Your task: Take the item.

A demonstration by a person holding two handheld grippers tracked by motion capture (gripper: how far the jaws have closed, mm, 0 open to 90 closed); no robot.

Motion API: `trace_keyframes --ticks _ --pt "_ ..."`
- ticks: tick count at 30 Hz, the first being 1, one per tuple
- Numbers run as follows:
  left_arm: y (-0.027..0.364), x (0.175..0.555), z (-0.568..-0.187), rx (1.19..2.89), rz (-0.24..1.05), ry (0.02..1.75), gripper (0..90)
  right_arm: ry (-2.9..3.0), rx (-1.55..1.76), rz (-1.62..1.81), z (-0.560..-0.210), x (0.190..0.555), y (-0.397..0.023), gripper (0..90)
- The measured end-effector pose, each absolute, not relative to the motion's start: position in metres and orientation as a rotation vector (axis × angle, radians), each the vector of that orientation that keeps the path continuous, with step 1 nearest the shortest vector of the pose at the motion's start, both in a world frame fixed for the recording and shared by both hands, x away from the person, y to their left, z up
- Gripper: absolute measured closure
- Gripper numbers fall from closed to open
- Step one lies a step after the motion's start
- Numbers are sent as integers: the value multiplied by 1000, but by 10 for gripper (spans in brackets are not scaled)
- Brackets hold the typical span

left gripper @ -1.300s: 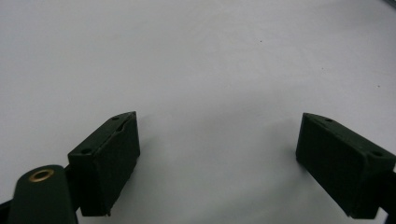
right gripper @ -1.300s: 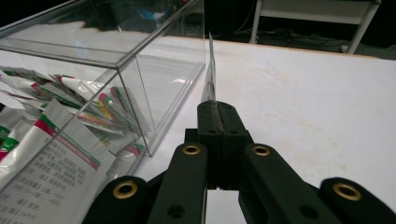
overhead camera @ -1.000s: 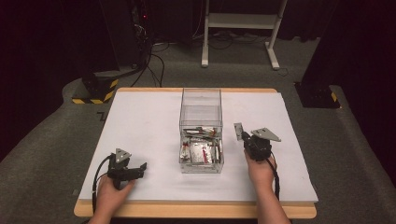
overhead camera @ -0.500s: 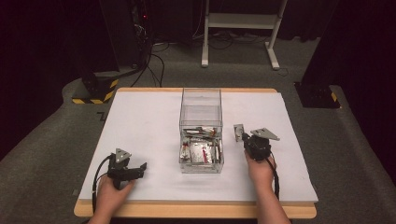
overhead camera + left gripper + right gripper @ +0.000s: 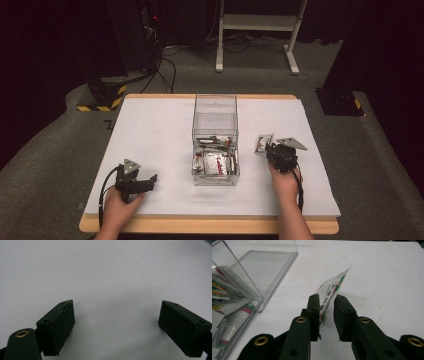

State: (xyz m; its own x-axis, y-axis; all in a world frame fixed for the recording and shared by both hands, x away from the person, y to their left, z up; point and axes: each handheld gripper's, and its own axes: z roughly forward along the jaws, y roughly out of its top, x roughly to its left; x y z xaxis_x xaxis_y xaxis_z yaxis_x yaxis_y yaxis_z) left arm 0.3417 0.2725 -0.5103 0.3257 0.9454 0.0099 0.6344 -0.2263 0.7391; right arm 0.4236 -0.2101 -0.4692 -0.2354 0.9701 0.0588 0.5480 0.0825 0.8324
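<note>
A clear plastic box stands in the middle of the white table, its near half holding several small red, green and white packets. My right gripper is just right of the box, shut on one such packet that stands upright. In the right gripper view the packet rises between the narrow-set jaws of the right gripper, pressed to the left one, with the box wall at left. My left gripper rests open near the front left, over bare table in its own view.
The table's wooden front edge runs just below both hands. Beyond the table are a dark floor, cables, a white stand and black-and-yellow striped bases.
My right hand has drifted slightly to the right with the packet, a little away from the box. The left hand has stayed put.
</note>
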Motion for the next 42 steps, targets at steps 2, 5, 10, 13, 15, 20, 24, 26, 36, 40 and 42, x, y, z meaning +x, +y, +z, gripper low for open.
trace_keyframes --ticks 2,5,10,13,15,20,24,26,36,40,42 --pt "272 342 -510 1954 624 1387 138 1829 1507 1042 -469 423 -214 719" --pt "273 342 -510 1955 625 1387 138 1812 1523 1040 -468 422 -220 704" --pt "273 342 -510 1954 624 1387 138 1775 1539 1055 -463 418 -229 681" --pt "273 342 -510 1956 625 1386 138 1768 1532 1073 -460 415 -231 664" --pt "273 342 -510 1956 625 1386 138 1773 1525 1077 -459 414 -230 653" --pt "273 342 -510 1956 625 1386 138 1809 1487 1079 -459 411 -222 617" --pt "273 342 -510 1956 625 1386 138 1881 1446 1074 -462 407 -207 564" --pt "273 342 -510 1955 625 1386 138 1912 1437 1066 -465 405 -201 543" --pt "273 342 -510 1960 624 1385 138 2082 1384 990 -488 401 -165 443" --pt "273 342 -510 1959 623 1386 138 2133 1348 947 -496 400 -153 388" --pt "273 342 -510 1958 623 1386 138 2161 1329 921 -503 401 -149 361"
